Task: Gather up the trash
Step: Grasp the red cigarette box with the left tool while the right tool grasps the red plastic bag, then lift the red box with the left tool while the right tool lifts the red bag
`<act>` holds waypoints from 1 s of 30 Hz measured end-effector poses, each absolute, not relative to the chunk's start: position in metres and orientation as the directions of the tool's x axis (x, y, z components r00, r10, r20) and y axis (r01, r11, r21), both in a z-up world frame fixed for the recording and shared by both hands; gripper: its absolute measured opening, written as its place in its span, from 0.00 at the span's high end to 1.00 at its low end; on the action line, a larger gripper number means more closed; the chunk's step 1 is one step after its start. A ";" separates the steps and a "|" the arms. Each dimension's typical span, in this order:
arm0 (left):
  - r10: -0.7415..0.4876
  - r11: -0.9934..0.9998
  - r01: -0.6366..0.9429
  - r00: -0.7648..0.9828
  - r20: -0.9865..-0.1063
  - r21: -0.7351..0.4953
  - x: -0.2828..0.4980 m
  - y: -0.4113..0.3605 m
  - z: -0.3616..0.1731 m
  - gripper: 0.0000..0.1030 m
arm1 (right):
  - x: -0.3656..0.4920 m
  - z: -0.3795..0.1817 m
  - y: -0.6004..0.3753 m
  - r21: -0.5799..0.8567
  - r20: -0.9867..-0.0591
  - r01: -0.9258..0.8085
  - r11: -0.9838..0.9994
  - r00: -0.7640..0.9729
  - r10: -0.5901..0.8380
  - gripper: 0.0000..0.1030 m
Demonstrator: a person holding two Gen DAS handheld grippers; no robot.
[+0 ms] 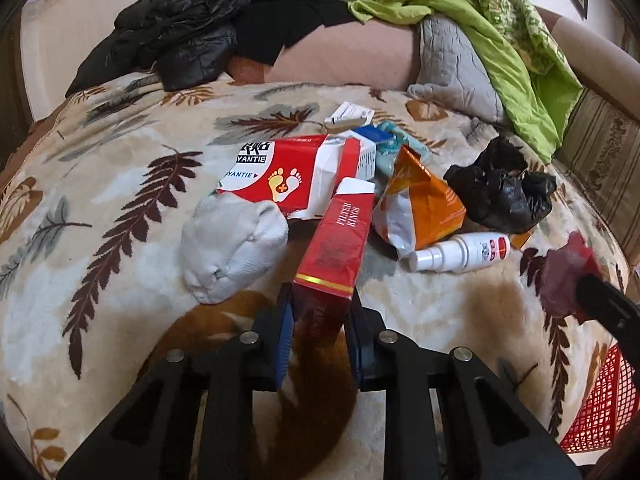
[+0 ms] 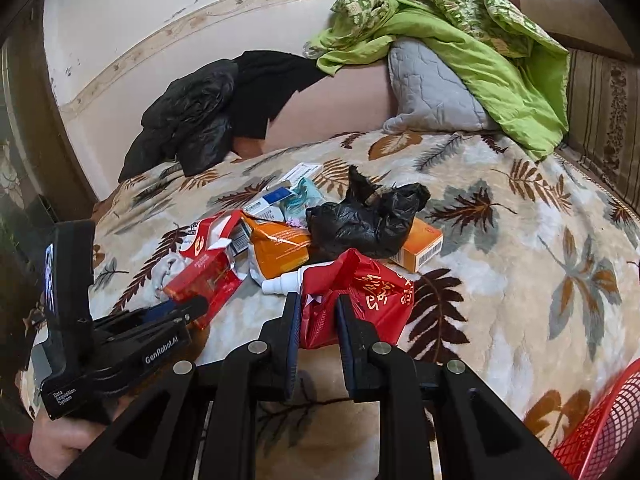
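Red carton of filter kings (image 1: 334, 256) sits pinched between the blue pads of the left tool (image 1: 320, 312), its far end leaning at 12 o'clock into the litter heap on the leaf-patterned bed blanket (image 1: 120, 184). The right tool (image 2: 318, 312) is pressed together on a crumpled red bag (image 2: 360, 292). Beyond it, a black plastic bag (image 2: 360, 220) lies on an orange box (image 2: 420, 248); a white spray bottle (image 1: 460, 254) rests at 3 o'clock of the carton. A red mesh basket (image 2: 600, 420) shows at 4 o'clock.
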State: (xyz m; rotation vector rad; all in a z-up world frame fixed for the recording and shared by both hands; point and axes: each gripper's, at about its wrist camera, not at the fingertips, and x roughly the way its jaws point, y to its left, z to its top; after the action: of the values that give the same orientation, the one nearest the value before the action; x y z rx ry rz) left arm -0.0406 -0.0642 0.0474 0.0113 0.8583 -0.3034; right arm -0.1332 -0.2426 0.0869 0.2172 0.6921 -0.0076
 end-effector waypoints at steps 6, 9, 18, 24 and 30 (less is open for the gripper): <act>-0.277 0.951 0.292 0.671 -0.687 -0.098 -0.069 -0.057 0.064 0.79 | -0.132 0.088 -0.236 0.222 -0.622 0.056 0.974 0.777 0.097 0.82; -0.285 0.949 0.305 0.707 -0.647 -0.085 -0.088 -0.052 0.077 0.79 | -0.135 0.093 -0.227 0.218 -0.602 0.025 0.976 0.790 0.114 0.82; -0.239 0.966 0.247 0.767 -0.596 -0.069 -0.133 -0.026 0.095 0.79 | -0.153 0.101 -0.209 0.246 -0.563 -0.059 0.967 0.804 0.192 0.82; -0.189 0.972 0.235 0.801 -0.568 0.007 -0.153 -0.025 0.098 0.79 | -0.168 0.098 -0.206 0.300 -0.562 -0.085 0.950 0.789 0.248 0.82; -0.165 0.973 0.229 0.799 -0.578 0.038 -0.149 -0.031 0.093 0.79 | -0.170 0.096 -0.213 0.315 -0.563 -0.064 0.947 0.791 0.241 0.82</act>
State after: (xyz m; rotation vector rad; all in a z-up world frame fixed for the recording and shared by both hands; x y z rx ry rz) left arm -0.1486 -0.0309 0.0930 0.1077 0.6094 -0.2119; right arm -0.1697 -0.2130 0.0959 0.2885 0.6398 0.1665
